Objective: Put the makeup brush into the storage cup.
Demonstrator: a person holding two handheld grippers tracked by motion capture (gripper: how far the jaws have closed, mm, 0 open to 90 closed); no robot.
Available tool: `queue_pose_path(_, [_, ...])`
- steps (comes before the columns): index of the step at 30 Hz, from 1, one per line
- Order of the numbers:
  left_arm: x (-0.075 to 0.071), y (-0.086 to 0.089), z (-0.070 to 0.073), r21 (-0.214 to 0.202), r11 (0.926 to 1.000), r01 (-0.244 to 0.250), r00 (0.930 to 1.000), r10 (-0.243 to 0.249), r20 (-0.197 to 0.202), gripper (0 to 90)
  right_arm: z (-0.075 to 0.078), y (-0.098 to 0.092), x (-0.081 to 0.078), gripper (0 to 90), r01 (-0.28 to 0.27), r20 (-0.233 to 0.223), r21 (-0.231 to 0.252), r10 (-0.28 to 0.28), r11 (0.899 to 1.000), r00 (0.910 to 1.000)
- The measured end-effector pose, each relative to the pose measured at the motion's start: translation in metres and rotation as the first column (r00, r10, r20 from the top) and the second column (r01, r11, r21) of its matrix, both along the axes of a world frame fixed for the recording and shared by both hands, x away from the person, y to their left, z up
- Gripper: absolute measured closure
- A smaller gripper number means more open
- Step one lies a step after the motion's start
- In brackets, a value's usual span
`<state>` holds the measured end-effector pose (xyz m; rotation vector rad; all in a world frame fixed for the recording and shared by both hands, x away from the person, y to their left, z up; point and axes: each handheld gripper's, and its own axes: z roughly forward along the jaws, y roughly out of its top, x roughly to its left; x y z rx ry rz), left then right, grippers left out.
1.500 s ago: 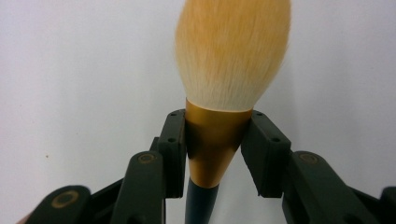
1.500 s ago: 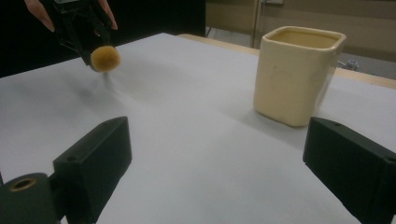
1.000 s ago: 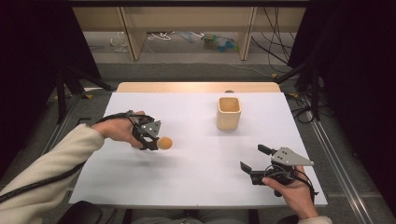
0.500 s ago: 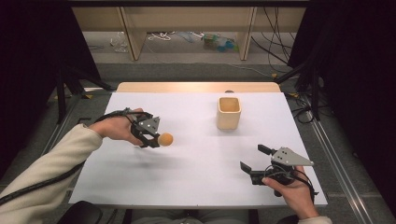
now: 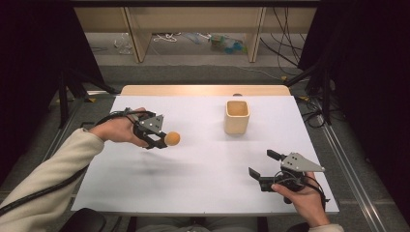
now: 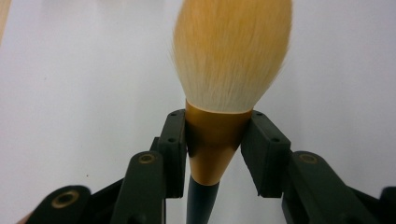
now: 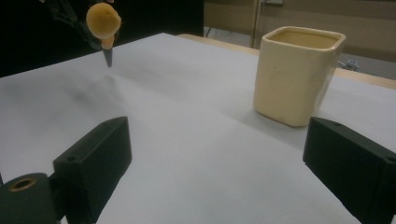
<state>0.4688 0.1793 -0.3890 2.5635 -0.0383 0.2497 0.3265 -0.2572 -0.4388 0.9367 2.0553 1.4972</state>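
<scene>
left tool [image 5: 162,139]: clamped, raised | right tool [image 5: 262,164]: jaws apart (resting low)

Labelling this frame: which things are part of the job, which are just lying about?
In the job:
- brush, clamped in the left gripper, held above the table
- cup, empty as far as the high view shows

Lying about:
- right gripper, jaws open, idle on the table
- clutter on the floor beyond the table
</scene>
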Motion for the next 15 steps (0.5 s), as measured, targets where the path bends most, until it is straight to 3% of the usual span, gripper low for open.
queue_pose_path(4, [-0.0004, 0.0011, -0.0013, -0.004, 1.0, -0.006, 1.0, 0.006, -0.007, 62.0, -0.0001, -0.0003, 0.0004, 8.8, -0.002, 0.001, -0.003, 0.002, 1.0, 1.0])
queue_pose_path(5, [-0.0002, 0.0016, -0.001, -0.004, 1.0, -0.009, 1.0, 0.009, 0.0, 62.0, -0.0003, -0.0011, 0.0017, 8.8, -0.003, 0.022, -0.009, 0.003, 1.0, 0.9998])
queue_pose_path(7, [0.0003, 0.0021, -0.0002, -0.011, 0.9999, -0.008, 1.0, 0.008, 0.0, 62.1, 0.0002, -0.0007, 0.0004, 8.8, -0.003, -0.002, -0.009, 0.003, 1.0, 1.0])
queue_pose_path(9, [-0.0009, 0.0017, -0.0008, -0.044, 0.9987, -0.025, 0.9997, 0.024, -0.006, 62.1, -0.0004, -0.0001, 0.0006, 8.8, 0.001, 0.009, -0.003, -0.001, 1.0, 1.0])
queue_pose_path(15, [-0.0002, 0.002, 0.0002, -0.059, 0.9978, -0.03, 0.9995, 0.029, -0.007, 62.1, 0.0005, -0.0011, 0.0, 8.8, 0.001, -0.006, -0.016, -0.001, 1.0, 1.0])
